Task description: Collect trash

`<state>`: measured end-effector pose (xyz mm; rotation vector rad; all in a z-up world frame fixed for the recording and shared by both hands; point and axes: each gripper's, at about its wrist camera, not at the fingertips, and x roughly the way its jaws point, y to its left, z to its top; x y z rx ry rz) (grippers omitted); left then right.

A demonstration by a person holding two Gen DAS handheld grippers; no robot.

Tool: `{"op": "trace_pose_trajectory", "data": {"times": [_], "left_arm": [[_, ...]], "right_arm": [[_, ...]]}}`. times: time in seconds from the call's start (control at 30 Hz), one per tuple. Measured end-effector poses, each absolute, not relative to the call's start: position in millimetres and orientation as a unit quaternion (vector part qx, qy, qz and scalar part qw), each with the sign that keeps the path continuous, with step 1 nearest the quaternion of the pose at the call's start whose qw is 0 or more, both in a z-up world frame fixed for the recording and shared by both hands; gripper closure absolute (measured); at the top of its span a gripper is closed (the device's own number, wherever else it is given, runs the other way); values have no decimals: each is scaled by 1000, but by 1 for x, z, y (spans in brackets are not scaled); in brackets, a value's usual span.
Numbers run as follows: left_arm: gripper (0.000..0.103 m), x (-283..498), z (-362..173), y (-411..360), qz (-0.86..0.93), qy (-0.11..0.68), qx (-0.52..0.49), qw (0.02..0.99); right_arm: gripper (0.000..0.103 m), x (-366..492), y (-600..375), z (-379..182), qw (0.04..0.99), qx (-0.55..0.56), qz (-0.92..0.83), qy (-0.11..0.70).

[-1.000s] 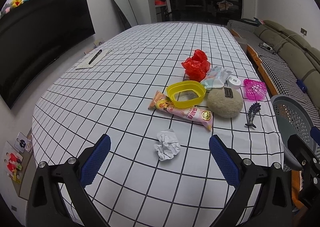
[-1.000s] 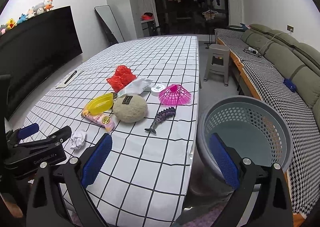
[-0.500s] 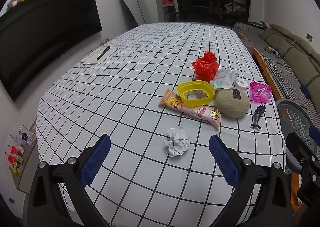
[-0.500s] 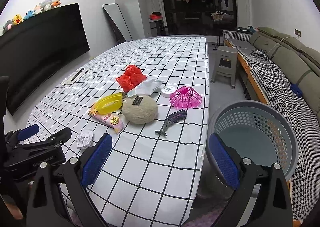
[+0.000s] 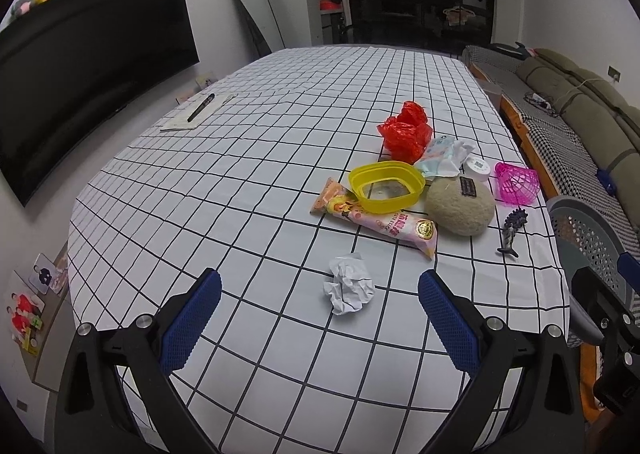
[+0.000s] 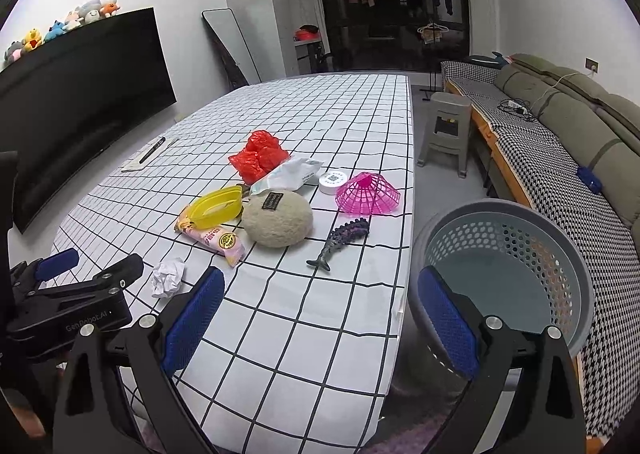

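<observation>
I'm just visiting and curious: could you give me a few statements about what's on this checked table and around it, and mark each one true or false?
1. The crumpled paper ball lies on the table, held by nothing. True.
2. The left hand-held gripper is shut on the paper ball. False: its jaws are wide open, short of the ball.
3. The grey perforated basket stands beside the table's edge. True.
4. The basket already holds trash. False: its inside looks empty.
5. The yellow container rests partly on the pink snack wrapper. True.
6. The right hand-held gripper holds the red plastic bag. False: it is open and empty.
</observation>
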<state>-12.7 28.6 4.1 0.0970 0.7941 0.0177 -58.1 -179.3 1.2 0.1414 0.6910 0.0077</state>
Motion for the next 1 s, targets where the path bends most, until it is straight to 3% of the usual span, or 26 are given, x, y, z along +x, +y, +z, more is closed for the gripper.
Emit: {"op": "trace_pose_trajectory", "data": {"times": [1.0], "left_arm": [[6,5,-25,61,25,431,33,901]], "right_arm": [[10,-31,-161,-26,922,68,44,378]]}}
